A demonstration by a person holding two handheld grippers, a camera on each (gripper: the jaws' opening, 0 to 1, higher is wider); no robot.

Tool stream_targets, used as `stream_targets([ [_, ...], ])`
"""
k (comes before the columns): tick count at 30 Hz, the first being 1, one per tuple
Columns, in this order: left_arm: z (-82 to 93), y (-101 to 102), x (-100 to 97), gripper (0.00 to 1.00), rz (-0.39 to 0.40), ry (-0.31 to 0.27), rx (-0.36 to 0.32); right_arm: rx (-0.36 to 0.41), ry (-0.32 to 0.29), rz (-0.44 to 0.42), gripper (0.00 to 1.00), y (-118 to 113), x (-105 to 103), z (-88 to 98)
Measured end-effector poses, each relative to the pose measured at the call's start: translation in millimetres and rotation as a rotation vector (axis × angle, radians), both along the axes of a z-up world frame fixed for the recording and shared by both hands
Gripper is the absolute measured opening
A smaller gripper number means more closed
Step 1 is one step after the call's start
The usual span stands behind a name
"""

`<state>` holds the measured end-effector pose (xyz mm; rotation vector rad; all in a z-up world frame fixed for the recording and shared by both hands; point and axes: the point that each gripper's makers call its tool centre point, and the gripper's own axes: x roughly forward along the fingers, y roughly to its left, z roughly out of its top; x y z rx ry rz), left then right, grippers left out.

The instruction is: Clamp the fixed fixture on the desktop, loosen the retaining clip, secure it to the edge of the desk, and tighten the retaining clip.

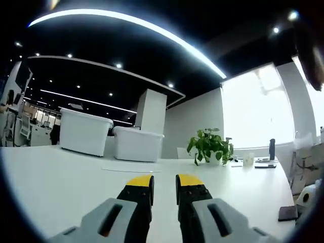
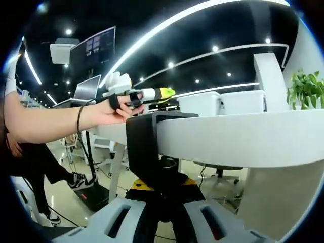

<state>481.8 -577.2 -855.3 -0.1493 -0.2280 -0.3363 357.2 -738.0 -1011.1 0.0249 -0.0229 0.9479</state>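
The black C-shaped fixture (image 2: 144, 147) hooks over the rounded edge of the white desk (image 2: 238, 139), its top arm lying on the desktop. Below the edge, its retaining clip screw (image 2: 168, 164) hangs down between the jaws of my right gripper (image 2: 164, 188), which is shut on it from underneath. My left gripper (image 1: 165, 183) hovers low over the white desk (image 1: 61, 177), its yellow-tipped jaws a narrow gap apart with nothing between them. In the right gripper view the left gripper (image 2: 157, 93) is seen held in a person's hand above the desk, behind the fixture.
Two white boxes (image 1: 109, 136) stand at the far side of the desk, with a potted plant (image 1: 210, 144) to their right. A phone (image 1: 287, 213) lies near the right edge. Under the desk are chair legs and the person's legs (image 2: 45, 172).
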Motion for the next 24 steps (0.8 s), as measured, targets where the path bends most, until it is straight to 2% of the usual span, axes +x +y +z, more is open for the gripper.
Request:
stream_targets([
  [1,0.1,0,0.3,0.18,-0.001,0.0,-0.001,0.003,0.015,0.005,0.05,0,1,-1.1],
  [4,0.1,0,0.7,0.18,-0.001,0.0,0.0,-0.005,0.001,0.006,0.05,0,2,0.1],
  [16,-2.7,-2,1.8,0.18,-0.004,0.007,0.029,0.011,0.015,0.002,0.07,-1,4,0.5],
  [20,-5.6,-6,2.4,0.18,-0.008,0.015,0.057,0.003,0.013,-0.011,0.11,-1,9,0.2],
  [24,-11.6,-14,3.4,0.18,-0.016,0.03,0.118,0.017,0.028,-0.01,0.11,0,8,-0.5],
])
